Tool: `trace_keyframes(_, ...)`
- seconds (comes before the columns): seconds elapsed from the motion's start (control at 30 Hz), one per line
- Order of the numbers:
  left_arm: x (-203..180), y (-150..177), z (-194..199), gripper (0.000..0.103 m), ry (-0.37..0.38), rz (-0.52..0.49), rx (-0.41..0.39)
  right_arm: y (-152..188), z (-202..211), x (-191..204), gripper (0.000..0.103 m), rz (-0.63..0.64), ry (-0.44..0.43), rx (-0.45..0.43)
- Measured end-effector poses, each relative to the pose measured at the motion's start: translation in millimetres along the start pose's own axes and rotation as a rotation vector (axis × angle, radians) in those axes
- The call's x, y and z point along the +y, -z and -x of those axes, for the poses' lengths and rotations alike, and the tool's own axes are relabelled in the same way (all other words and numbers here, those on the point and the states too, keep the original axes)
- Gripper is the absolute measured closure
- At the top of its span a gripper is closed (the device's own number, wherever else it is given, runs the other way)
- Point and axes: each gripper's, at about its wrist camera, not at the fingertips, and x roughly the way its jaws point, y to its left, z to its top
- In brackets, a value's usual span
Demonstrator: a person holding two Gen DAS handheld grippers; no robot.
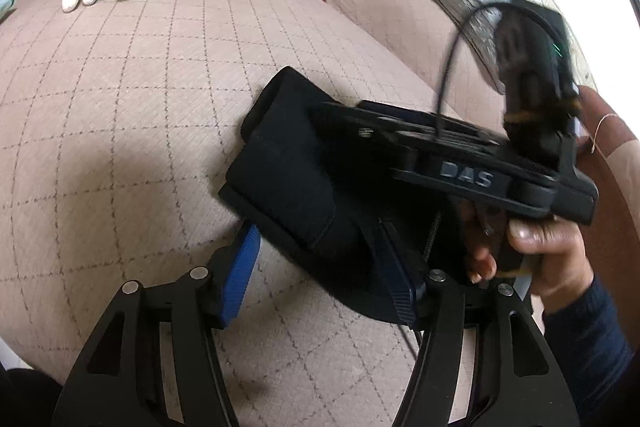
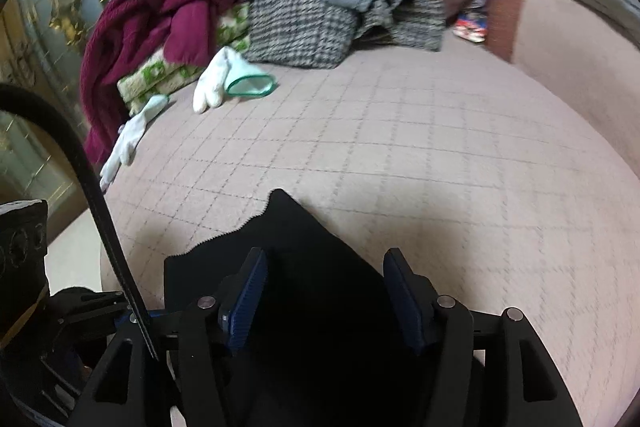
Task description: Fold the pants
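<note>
The left gripper (image 1: 320, 267) stands with its jaws wide apart, the blue pads (image 1: 240, 267) either side of the near end of the black pants (image 1: 288, 179), closed on nothing. The right gripper (image 2: 324, 295) is likewise spread wide over the same dark cloth, and I cannot tell whether its pads touch the fabric or only hang above it. The pants lie as a compact folded bundle on the near right part of the quilted pink bedcover (image 1: 120, 107), with one corner (image 2: 280, 199) of a layer pointing toward the far side. Judging by this, the fold looks largely done, and the risk lies in disturbing it: with both tools crowded over one small bundle, and the right gripper's body crossing just above the pants in the left view, a pad could snag the upper layer and drag it open. A grasp that catches only the top layer would peel the stack apart, and the black cloth hides its own edges. Far off, the white gloves (image 2: 216, 83), houndstooth garment (image 2: 300, 23) and maroon garment (image 2: 160, 11) lie well apart and pose little trouble.
</note>
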Motion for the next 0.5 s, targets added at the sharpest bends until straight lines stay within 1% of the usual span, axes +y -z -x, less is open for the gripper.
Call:
trace_keyframes(0.1, 0, -1, -3, 0.043, -0.001, -0.002, -0.006, -6, -13, 2, 0.044, 0.038, -0.003, 0.031)
trace_keyframes(0.37, 3, -4, -6, 0.043, 0.003, -0.001, -0.015, -17, -39, 5, 0.044, 0.066, -0.021, 0.091)
trace_keyframes(0.4, 3, -4, -6, 0.043, 0.003, 0.0, -0.017, -17, -42, 6, 0.047, 0.064, -0.02, 0.095)
trace_keyframes(0.43, 4, -3, -5, 0.043, 0.004, 0.001, -0.02, -16, -42, 7, 0.061, 0.066, -0.014, 0.091)
trace_keyframes(0.5, 6, -5, -6, 0.043, 0.014, 0.016, -0.026, -16, -39, 9, 0.072, 0.073, 0.009, 0.071)
